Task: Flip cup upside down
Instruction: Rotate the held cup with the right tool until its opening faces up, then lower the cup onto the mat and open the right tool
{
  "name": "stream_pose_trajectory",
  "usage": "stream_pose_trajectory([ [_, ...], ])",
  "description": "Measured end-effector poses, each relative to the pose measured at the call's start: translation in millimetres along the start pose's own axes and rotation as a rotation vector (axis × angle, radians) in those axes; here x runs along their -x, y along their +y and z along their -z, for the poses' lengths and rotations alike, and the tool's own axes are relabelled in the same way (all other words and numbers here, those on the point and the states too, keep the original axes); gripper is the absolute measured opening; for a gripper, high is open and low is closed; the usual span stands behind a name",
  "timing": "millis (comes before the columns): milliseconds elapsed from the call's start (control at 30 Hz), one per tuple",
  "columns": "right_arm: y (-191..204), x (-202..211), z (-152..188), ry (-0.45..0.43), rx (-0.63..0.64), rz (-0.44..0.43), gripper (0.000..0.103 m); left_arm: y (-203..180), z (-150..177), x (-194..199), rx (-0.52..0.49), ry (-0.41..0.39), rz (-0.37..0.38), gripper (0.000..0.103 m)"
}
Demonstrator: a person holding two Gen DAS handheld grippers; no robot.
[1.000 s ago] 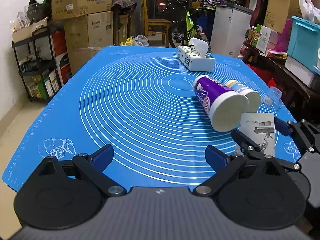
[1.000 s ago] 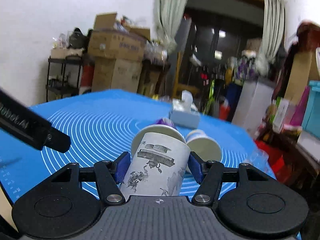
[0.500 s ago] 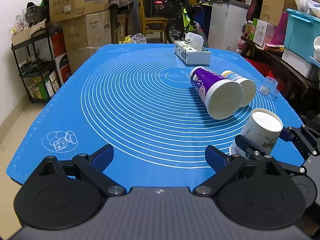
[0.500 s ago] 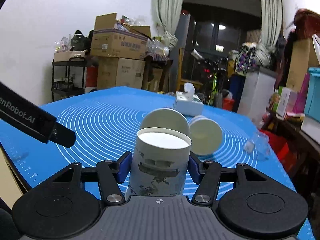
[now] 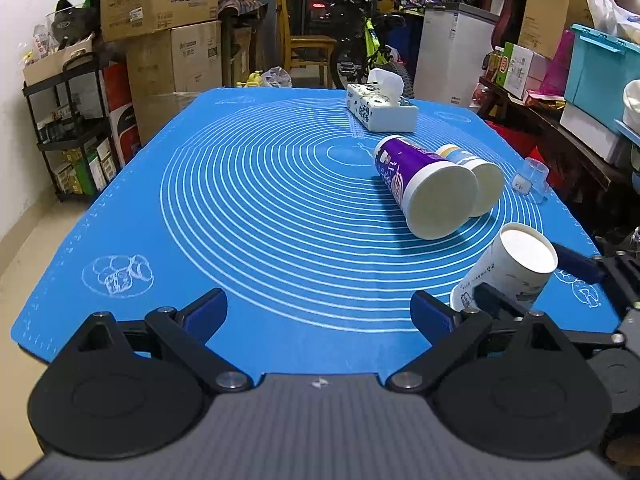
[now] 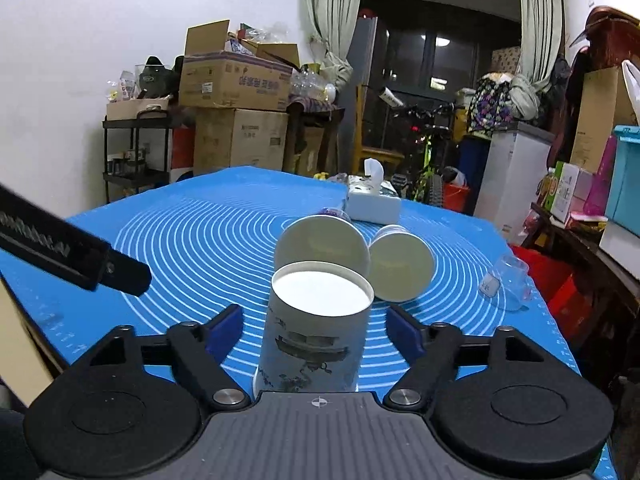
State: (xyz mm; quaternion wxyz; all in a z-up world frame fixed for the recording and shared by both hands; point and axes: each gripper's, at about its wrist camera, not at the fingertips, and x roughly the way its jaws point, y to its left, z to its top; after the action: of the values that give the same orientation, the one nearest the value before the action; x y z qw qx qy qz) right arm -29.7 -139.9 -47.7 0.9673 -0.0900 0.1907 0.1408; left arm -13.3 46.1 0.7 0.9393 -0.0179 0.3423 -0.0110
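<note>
A white paper cup with grey ink drawings (image 6: 316, 332) stands upside down on the blue mat (image 6: 192, 248), flat base up. My right gripper (image 6: 316, 332) is open, its blue pads on either side of the cup with gaps. The cup also shows in the left wrist view (image 5: 516, 272) at the mat's near right edge. My left gripper (image 5: 320, 312) is open and empty over the mat's near edge.
A purple cup (image 5: 424, 188) and a smaller white cup (image 5: 476, 180) lie on their sides mid-right. A tissue box (image 5: 380, 108) stands at the far side. A small clear cup (image 5: 532, 180) sits near the right edge. Boxes and shelves surround the table.
The right gripper turned the white cup from lying tilted to base-up, set it on the mat, and opened its jaws. The left gripper stayed still.
</note>
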Motion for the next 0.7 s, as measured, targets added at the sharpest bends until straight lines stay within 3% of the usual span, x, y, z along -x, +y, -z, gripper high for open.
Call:
stream_pose_trajectory([
  [300, -21, 48, -1, 0.043, -0.079, 0.018, 0.086, -23, 16, 15, -0.046, -0.027, 0.024, 0.097],
  [700, -24, 79, 5, 0.083, -0.105, 0.032, 0.086, -39, 39, 34, -0.1, -0.066, 0.05, 0.097],
])
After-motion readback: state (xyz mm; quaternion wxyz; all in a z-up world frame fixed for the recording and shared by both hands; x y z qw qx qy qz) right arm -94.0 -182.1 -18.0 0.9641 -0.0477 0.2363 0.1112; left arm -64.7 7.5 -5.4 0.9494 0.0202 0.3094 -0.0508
